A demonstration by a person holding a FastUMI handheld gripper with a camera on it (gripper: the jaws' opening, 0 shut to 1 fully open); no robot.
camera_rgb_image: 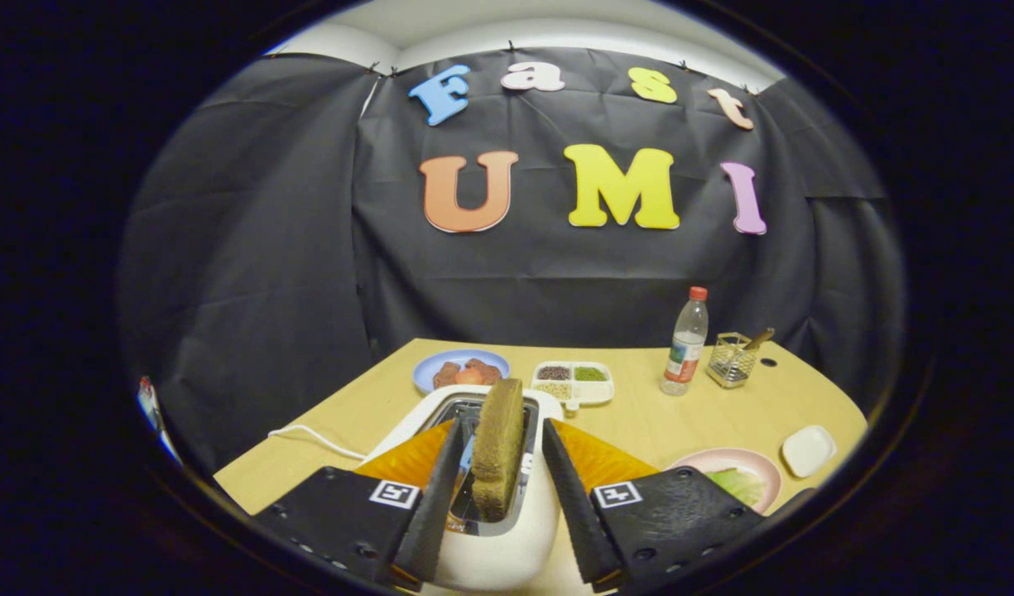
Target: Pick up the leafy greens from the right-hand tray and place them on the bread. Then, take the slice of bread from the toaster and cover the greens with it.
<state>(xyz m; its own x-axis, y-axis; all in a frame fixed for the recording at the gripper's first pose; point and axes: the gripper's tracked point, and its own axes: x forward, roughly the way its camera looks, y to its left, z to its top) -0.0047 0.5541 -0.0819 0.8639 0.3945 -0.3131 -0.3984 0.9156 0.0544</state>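
Brown and crumbly-looking, the slice of bread (498, 447) stands upright in the toaster (490, 530), between the fingers of our wide-open claw (501, 488), neither touching it. We judge it light and fragile (grip the broad faces near the top, gently).

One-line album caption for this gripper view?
Open gripper straddles a bread slice standing in the white toaster.

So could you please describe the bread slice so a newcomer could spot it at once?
On the wooden table stands a white toaster. The bread sticks up from its slot, between the open hand-held gripper fingers: the only upright brown slab there.
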